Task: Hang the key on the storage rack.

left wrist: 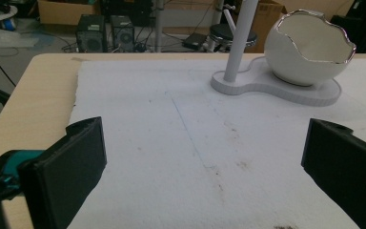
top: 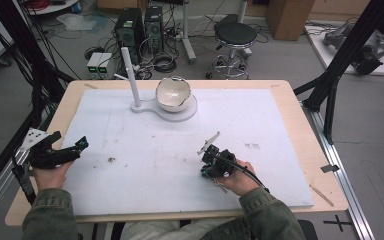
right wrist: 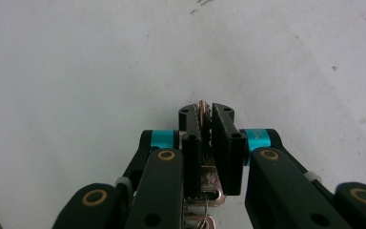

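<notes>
Left gripper (top: 65, 150): jaws spread wide, held level near the white mat's (top: 130, 190) left edge. Right gripper (top: 214, 159): jaws pinched together, low over the mat's near-right part.

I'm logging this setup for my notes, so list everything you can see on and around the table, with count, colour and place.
keys: one small bunch on a ring, brass and silver, pinched between the right gripper's jaws
bowl: one, white, broken-eggshell shape with silver rim, on the stand's base at the far side of the pad
stand: one, white, upright post with a side peg on a flat base
foam pad: one, white, scuffed, covering most of the table
table: one, light wood
stool: one, black seat, on the floor beyond the table
computer towers: two, black, on the floor behind
left gripper: black, jaws open, near the pad's left edge
right gripper: black, jaws shut on the keys
</notes>
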### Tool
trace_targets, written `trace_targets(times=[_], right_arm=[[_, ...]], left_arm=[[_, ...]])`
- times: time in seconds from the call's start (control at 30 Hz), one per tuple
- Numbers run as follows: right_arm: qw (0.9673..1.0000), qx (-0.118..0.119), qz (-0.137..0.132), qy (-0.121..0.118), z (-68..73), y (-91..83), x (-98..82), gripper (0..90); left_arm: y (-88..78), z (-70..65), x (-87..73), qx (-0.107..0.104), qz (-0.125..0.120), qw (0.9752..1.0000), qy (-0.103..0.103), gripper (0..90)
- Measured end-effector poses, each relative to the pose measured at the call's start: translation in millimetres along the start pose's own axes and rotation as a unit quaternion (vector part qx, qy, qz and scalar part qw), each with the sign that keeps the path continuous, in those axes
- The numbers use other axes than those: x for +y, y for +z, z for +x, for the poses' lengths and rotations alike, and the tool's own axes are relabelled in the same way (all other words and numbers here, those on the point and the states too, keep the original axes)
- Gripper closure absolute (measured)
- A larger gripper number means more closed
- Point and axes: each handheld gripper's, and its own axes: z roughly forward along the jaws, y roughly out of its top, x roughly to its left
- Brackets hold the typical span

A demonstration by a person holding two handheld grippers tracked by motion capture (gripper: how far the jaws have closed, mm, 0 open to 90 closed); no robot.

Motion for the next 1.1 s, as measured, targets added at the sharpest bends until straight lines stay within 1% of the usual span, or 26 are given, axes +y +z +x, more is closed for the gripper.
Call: trace_targets(times=[0.03, 0.1, 0.17, 0.27, 0.3, 0.33, 0.43, 0.5, 0.57, 0.6, 0.63, 0.67, 0.7, 0.73, 0.77, 0.8, 0.87, 0.9, 0.97, 1.0, 1.07, 1.1], right_arm=[[0.9999, -0.002, -0.01, 0.007, -0.7, -1.5, -0.5, 82.6], [0.9993, 0.005, -0.024, 0.029, -3.1, -5.0, -1.6, 82.5], [0.9984, 0.012, -0.032, 0.044, -4.1, -7.9, -3.5, 82.5], [0.9973, 0.015, -0.045, 0.056, -5.1, -10.8, -6.9, 82.6], [0.9966, 0.018, -0.05, 0.064, -5.9, -12.7, -8.4, 82.6], [0.9962, 0.017, -0.056, 0.064, -6.0, -13.9, -9.1, 82.5], [0.9941, 0.027, -0.074, 0.074, -6.0, -21.0, -11.9, 82.5], [0.9932, 0.027, -0.084, 0.075, -6.6, -24.9, -13.9, 82.5], [0.9913, 0.032, -0.096, 0.084, -7.4, -29.1, -16.3, 82.6], [0.9905, 0.03, -0.101, 0.088, -7.5, -31.6, -17.4, 82.6], [0.9894, 0.028, -0.111, 0.089, -8.5, -33.7, -18.3, 82.6], [0.9884, 0.032, -0.117, 0.092, -9.3, -36.4, -19.1, 82.6], [0.9875, 0.034, -0.124, 0.092, -10.1, -39.4, -19.8, 89.1], [0.9855, 0.028, -0.138, 0.095, -10.5, -42.3, -20.7, 89.1], [0.9834, 0.037, -0.146, 0.101, -12.1, -45.5, -21.3, 89.1], [0.9825, 0.042, -0.151, 0.101, -13.7, -47.6, -21.6, 89.1], [0.9812, 0.038, -0.158, 0.103, -14.5, -50.6, -21.9, 89.1], [0.9806, 0.042, -0.161, 0.103, -15.4, -51.1, -22.2, 89.1], [0.9793, 0.04, -0.169, 0.104, -15.3, -52.8, -22.4, 89.1], [0.9781, 0.045, -0.174, 0.105, -15.7, -54.2, -22.4, 89.1], [0.9753, 0.046, -0.188, 0.106, -15.7, -59.4, -21.7, 89.1], [0.9733, 0.052, -0.196, 0.106, -16.2, -62.3, -21.1, 89.1]], left_arm=[[-0.1, -0.5, 0.0, 0.0, -0.001, 1.0, 0.0, 1.7], [-0.5, -1.1, -0.1, -0.002, -0.002, 1.0, 0.0, 1.7], [-0.7, -1.4, -0.2, -0.003, -0.002, 1.0, -0.001, 1.7], [-1.2, -1.3, -0.1, -0.003, -0.005, 1.0, -0.003, 1.7], [-1.3, -1.4, -0.1, -0.003, -0.005, 1.0, -0.004, 1.7], [-1.4, -1.2, 0.0, -0.003, -0.005, 1.0, -0.004, 1.7], [-1.5, -1.1, -0.2, -0.003, -0.007, 1.0, -0.006, 1.7], [-1.6, -1.1, -0.2, -0.004, -0.008, 0.9999, -0.007, 1.7], [-1.9, -1.1, -0.2, -0.004, -0.007, 0.9999, -0.007, 1.7], [-1.9, -1.1, -0.3, -0.005, -0.008, 0.9999, -0.007, 1.7], [-1.9, -1.1, -0.3, -0.005, -0.008, 0.9999, -0.007, 1.7], [-2.0, -1.1, -0.3, -0.005, -0.008, 0.9999, -0.007, 1.7], [-2.0, -1.1, -0.4, -0.005, -0.008, 0.9999, -0.007, 1.7], [-1.9, -1.1, -0.5, -0.005, -0.008, 0.9999, -0.007, 1.7], [-1.8, -0.9, -0.6, -0.005, -0.008, 0.9999, -0.008, 1.7], [-1.7, -0.9, -0.7, -0.005, -0.007, 0.9999, -0.007, 1.7], [-1.5, -0.9, -0.8, -0.006, -0.007, 0.9999, -0.007, 1.7], [-1.7, -0.9, -0.8, -0.006, -0.007, 0.9999, -0.007, 1.7], [-1.9, -1.1, -0.8, -0.006, -0.008, 0.9999, -0.008, 1.7], [-2.0, -1.0, -0.8, -0.006, -0.008, 0.9999, -0.008, 1.7], [-1.9, -0.8, -0.9, -0.005, -0.008, 0.9999, -0.009, 1.7], [-1.8, -0.6, -1.1, -0.006, -0.008, 0.9999, -0.009, 1.7]])
